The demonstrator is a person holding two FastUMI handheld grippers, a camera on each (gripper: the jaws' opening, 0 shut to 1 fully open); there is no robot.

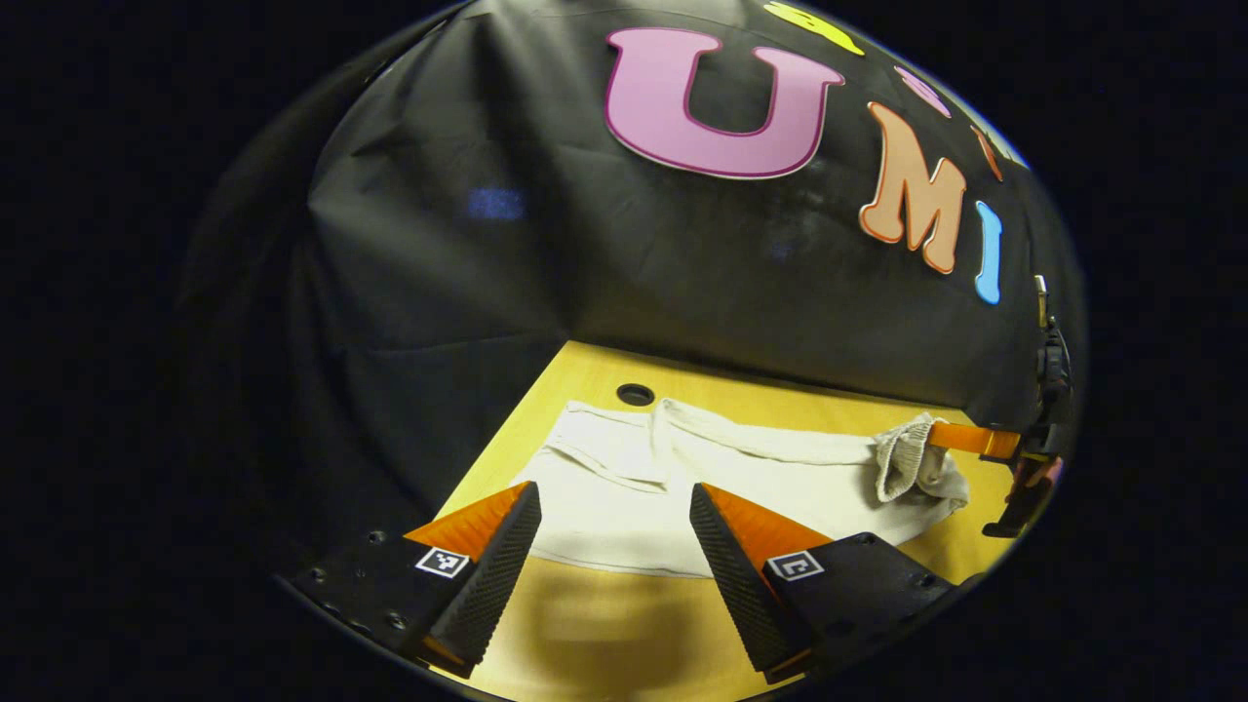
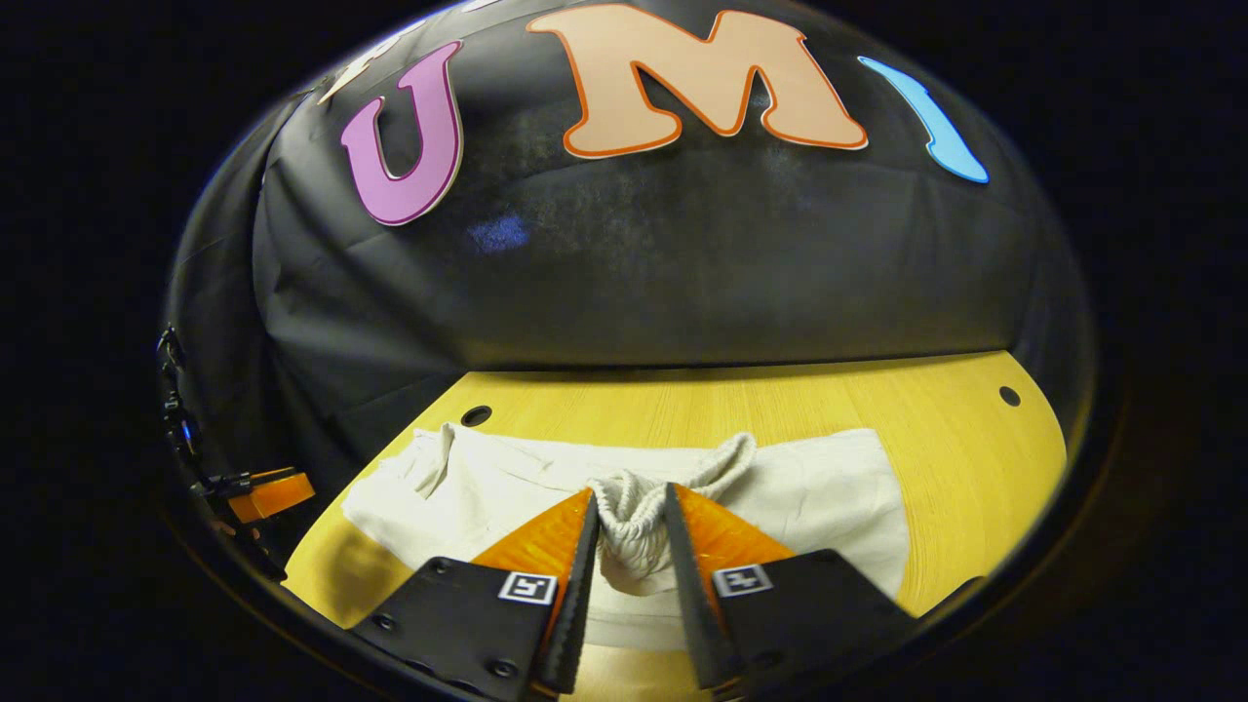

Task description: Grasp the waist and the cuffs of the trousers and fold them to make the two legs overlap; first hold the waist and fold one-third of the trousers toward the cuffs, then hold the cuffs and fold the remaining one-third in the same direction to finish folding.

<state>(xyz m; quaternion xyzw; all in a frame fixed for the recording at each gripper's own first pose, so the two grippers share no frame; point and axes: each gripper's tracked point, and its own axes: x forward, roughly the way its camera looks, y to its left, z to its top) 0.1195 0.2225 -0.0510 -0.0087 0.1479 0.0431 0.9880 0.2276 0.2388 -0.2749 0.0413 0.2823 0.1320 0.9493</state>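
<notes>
Cream-white trousers (image 1: pixel 624 487) lie flat across the yellow wooden table (image 1: pixel 585 624), legs running to the right. My left gripper (image 1: pixel 614 492) is open, its fingers wide apart just over the near edge of the cloth and pressing on nothing. At the far right of the left gripper view, the right gripper (image 1: pixel 965 439) pinches the ribbed cuffs (image 1: pixel 912 458), lifted and bunched. In the right gripper view, my right gripper (image 2: pixel 631 497) is shut on the ribbed cuffs (image 2: pixel 632 522), with the trousers (image 2: pixel 799 487) spread beyond it. The left gripper (image 2: pixel 263 492) shows at the far left edge.
The table (image 2: pixel 975 468) runs up to the black cloth wall. It has round holes, one behind the trousers (image 1: pixel 635 394), one near their left end (image 2: pixel 476 415) and one at the far right (image 2: pixel 1009 396). Bare wood lies right of the trousers.
</notes>
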